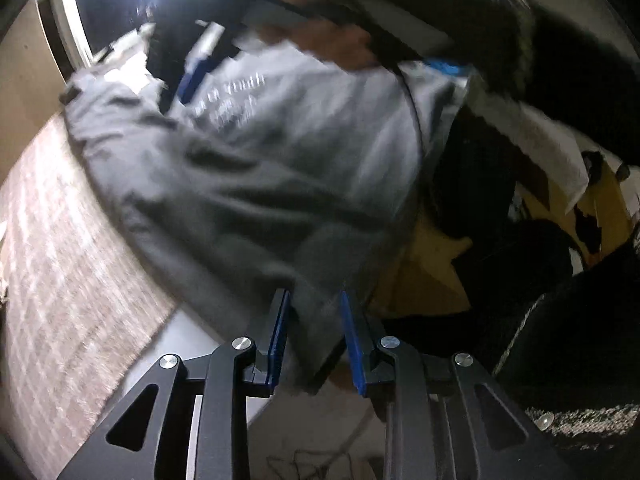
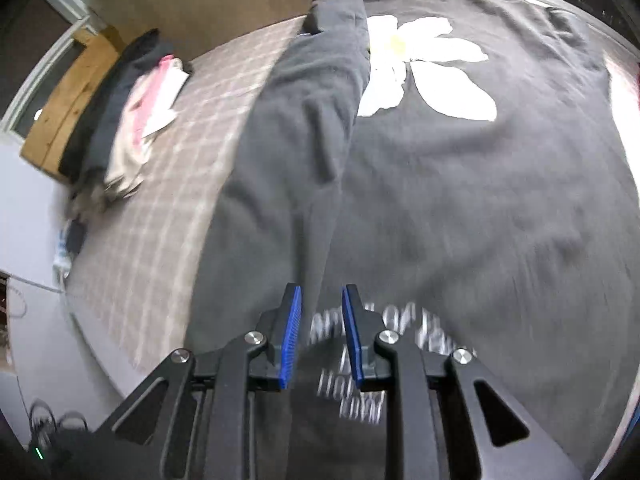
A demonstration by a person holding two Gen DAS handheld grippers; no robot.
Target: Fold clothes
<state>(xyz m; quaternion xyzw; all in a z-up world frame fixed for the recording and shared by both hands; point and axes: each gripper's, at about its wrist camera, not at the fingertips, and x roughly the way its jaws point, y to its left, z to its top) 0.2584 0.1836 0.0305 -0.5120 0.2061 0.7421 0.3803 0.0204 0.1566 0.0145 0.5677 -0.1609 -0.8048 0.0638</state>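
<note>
1. Two garments overlap on the bed (image 2: 168,184): a grey sweatshirt (image 1: 256,168) over a flower shirt (image 2: 480,160).
2. Left gripper (image 1: 314,338) jaws clench the sweatshirt's hem, lower centre.
3. Right gripper (image 2: 320,334) jaws look parted, grasping nothing.
4. I judge folding barely begun; a folded pile (image 2: 132,120) waits upper left.

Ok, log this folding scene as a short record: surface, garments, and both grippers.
surface: checked bedcover
garment: grey sweatshirt, white lettering, sleeve overlapping a flower-print shirt
pile: folded clothes at the bed's edge
left gripper: sweatshirt cloth between the pads, grip unclear
right gripper: open, above the lettering
</note>
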